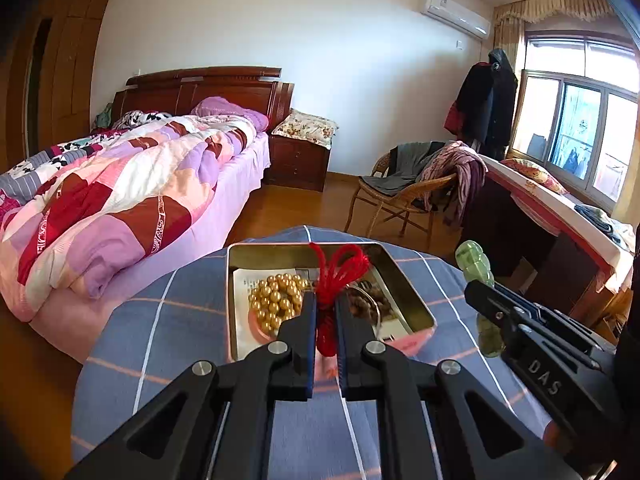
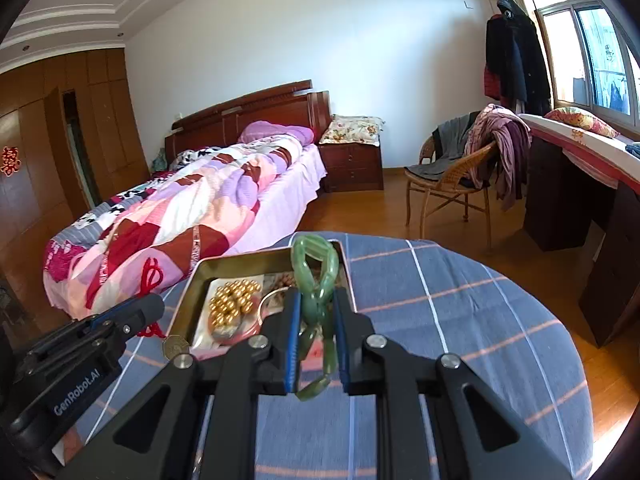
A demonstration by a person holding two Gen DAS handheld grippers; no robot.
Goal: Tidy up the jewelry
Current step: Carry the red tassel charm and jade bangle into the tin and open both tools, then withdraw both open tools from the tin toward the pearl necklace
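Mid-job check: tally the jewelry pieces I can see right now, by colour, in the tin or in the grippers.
Gold: 1, bead strand in the metal tin
Brown: 1, bead piece in the tin
Silver: 1, thin bangle in the tin
Red: 1, cord piece in the left gripper
Green: 1, bracelet in the right gripper
Total: 5

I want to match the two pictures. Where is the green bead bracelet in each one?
Left wrist view: the green bracelet sits at the right side, held in the right claw, beside the tin.
Right wrist view: it is in the lower middle, pinched in that claw, in front of the tin.
Shared landmark: the gold beads inside the tin.
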